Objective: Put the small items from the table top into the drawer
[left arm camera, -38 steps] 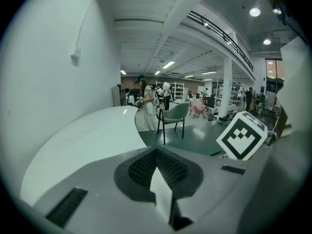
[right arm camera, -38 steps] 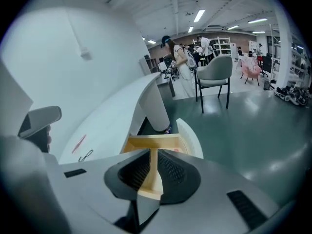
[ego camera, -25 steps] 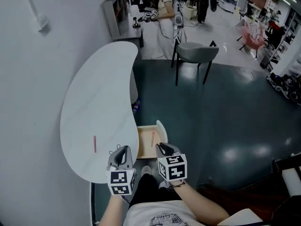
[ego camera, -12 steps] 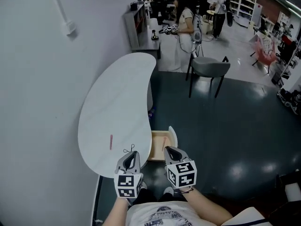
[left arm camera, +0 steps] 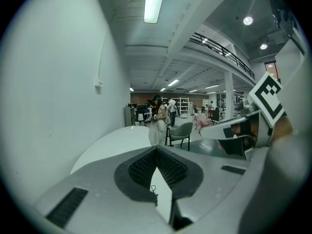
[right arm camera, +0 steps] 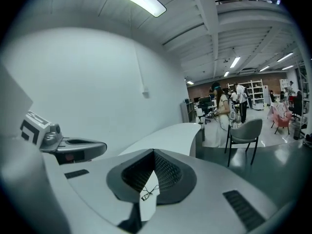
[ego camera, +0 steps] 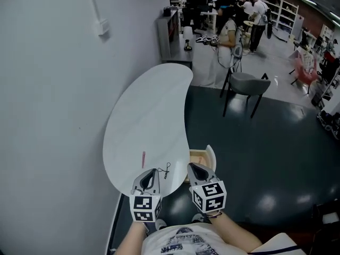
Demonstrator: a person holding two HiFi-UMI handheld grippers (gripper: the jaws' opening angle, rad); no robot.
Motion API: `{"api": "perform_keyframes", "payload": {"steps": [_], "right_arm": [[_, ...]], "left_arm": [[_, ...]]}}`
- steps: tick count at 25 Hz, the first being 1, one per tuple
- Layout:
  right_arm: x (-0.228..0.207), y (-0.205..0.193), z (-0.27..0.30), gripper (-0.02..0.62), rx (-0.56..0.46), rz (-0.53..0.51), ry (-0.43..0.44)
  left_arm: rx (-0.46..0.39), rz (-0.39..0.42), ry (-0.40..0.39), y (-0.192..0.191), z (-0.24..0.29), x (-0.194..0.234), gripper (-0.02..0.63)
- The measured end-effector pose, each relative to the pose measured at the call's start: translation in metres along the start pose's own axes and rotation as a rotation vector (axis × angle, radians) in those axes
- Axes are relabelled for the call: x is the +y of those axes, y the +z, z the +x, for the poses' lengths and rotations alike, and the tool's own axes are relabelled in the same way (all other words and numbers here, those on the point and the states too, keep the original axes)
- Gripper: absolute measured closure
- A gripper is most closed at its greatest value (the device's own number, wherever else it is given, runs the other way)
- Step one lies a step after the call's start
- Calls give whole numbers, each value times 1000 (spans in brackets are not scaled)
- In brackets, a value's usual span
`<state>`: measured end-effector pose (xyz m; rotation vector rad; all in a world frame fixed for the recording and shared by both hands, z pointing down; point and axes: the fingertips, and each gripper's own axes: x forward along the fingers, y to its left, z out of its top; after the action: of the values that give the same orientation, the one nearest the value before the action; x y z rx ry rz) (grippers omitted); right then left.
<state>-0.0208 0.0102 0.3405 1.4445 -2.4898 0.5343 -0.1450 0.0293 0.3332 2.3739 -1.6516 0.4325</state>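
Legibly, just black-and-white square markers on the two cubes (ego camera: 145, 207) at the bottom of the head view; print on the far shelving (ego camera: 287, 9), upper right, too small to read.

Held side by side at bottom centre, a little apart, both aimed up the frame and tilted slightly downward, with forearms (ego camera: 234, 238) coming in from the lower edge. Over the near end of the white table (ego camera: 149, 105), the left gripper (ego camera: 153, 171): jaws pressed together, meeting at the tips in the left gripper view, pinching nothing. Just right of the table's edge, above the open drawer (ego camera: 202, 155), the right gripper (ego camera: 192, 166): jaws just closing and now pressed together, with nothing between them in the right gripper view.

Lying on the table, lower centre: a pink stick (ego camera: 143, 159) just up-left of the left gripper's tip, and a small dark wire item (ego camera: 166, 170) between the two tips, seemingly touching neither. Also glimpsed on the tabletop through the slot beneath the closed jaws in both gripper views.

Poking out from under the table's right edge, low centre, the drawer: pale wood inside, largely covered by the right gripper, contents not to be made out.

Farther up, at upper right on the dark floor (ego camera: 265, 158), a grey chair (ego camera: 245, 84), with people (ego camera: 234, 31) standing beyond.
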Motion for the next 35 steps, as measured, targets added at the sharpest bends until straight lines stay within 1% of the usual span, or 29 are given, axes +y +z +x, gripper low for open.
{"api": "perform_keyframes", "payload": {"steps": [5, 9, 16, 20, 26, 31, 35], "right_arm": [[49, 8, 15, 574, -18, -32, 14], [76, 6, 25, 574, -12, -32, 14], [103, -3, 38, 574, 10, -45, 3], [113, -6, 43, 574, 22, -49, -3], [130, -11, 42, 574, 25, -36, -29], [154, -28, 46, 574, 31, -12, -41], [182, -39, 49, 574, 42, -8, -37]], "left_arm": [[-18, 2, 4, -2, -24, 40, 586], [-28, -10, 9, -4, -38, 67, 586], [-33, -26, 24, -15, -52, 98, 586], [-39, -46, 8, -17, -55, 107, 586], [-33, -28, -3, -23, -69, 119, 586], [-17, -16, -3, -40, -89, 138, 586], [-5, -27, 15, -55, -111, 163, 586]]}}
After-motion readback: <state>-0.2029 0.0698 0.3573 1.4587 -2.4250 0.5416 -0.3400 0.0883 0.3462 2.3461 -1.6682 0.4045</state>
